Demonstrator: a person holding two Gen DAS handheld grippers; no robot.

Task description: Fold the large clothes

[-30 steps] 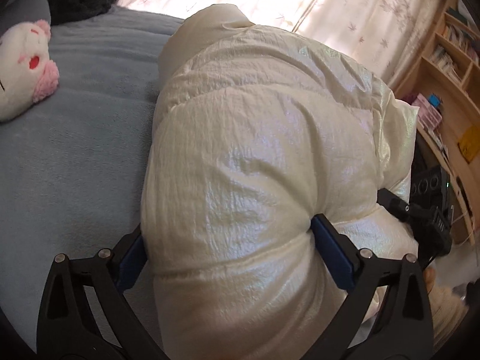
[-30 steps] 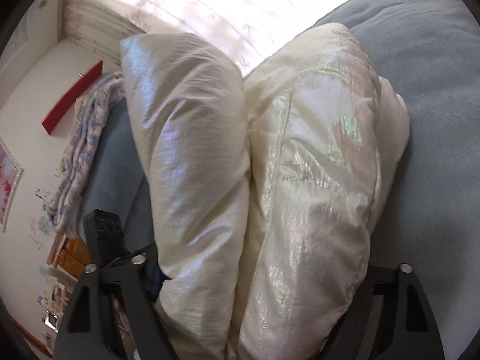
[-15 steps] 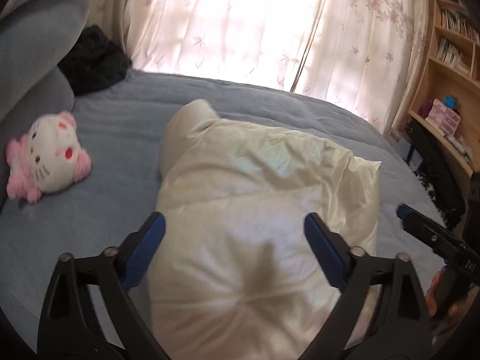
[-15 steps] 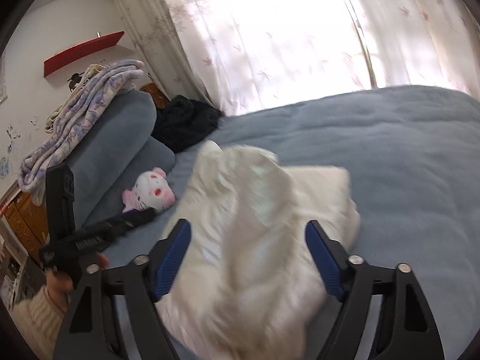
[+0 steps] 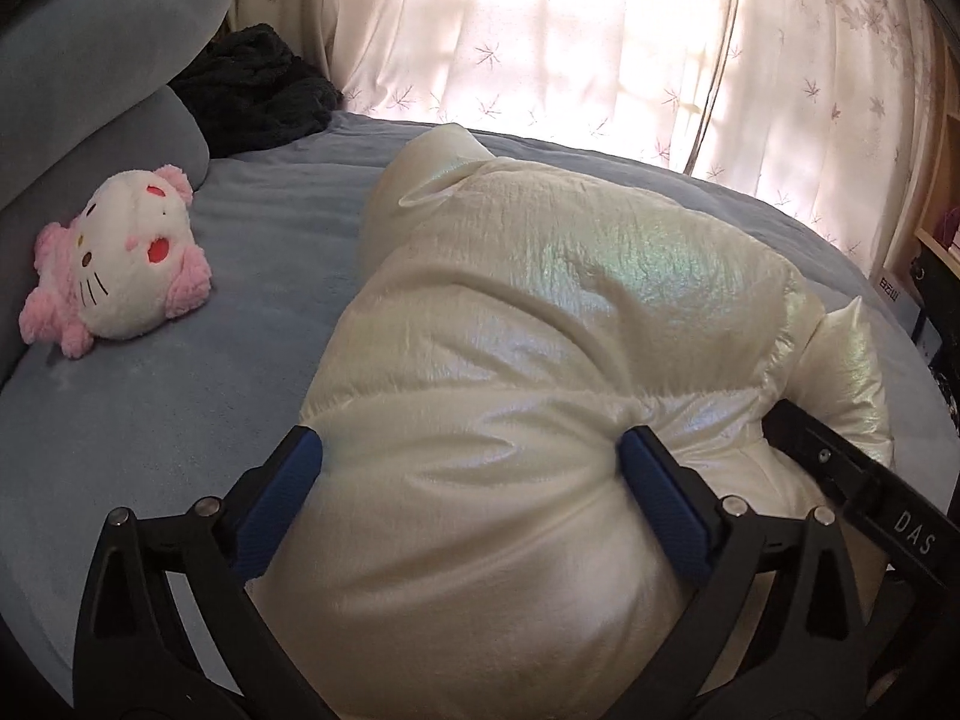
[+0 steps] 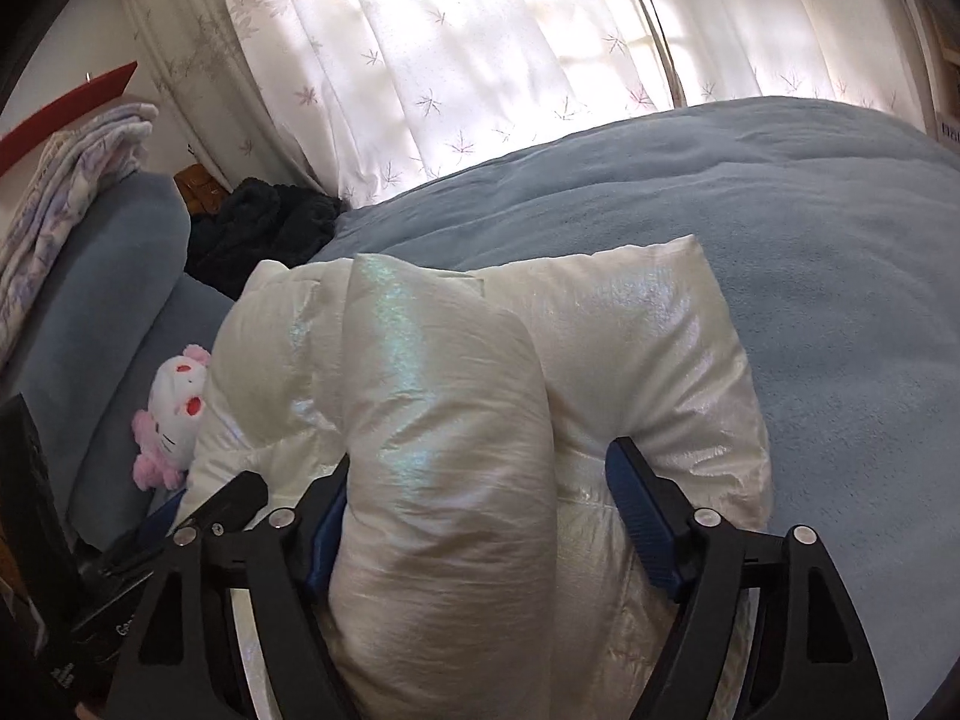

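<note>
A puffy cream-white jacket (image 5: 570, 312) lies folded into a thick bundle on the blue bed (image 5: 150, 408). My left gripper (image 5: 465, 447) straddles its near end. Its jaws are opening, and the padding bulges between the blue pads and touches them. In the right wrist view a rolled fold of the jacket (image 6: 630, 330) runs up between the pads of my right gripper (image 6: 480, 459). Those jaws are opening too, and the right pad stands off the roll. The two grippers are side by side: the right one's finger (image 5: 858, 498) shows in the left view, and the left gripper's finger (image 6: 222, 504) shows in the right view.
A pink-and-white plush toy (image 5: 120, 264) lies on the bed left of the jacket, near blue pillows (image 5: 90, 60). A dark garment (image 5: 252, 84) sits at the bed's far corner under the curtains (image 5: 540, 30). A wooden shelf (image 5: 942, 210) stands at the right. A folded blanket (image 6: 66, 168) tops the pillows.
Half a second ago both grippers were pulled back above the jacket with narrower jaws. Now both have come down around its near end with the jaws wider.
</note>
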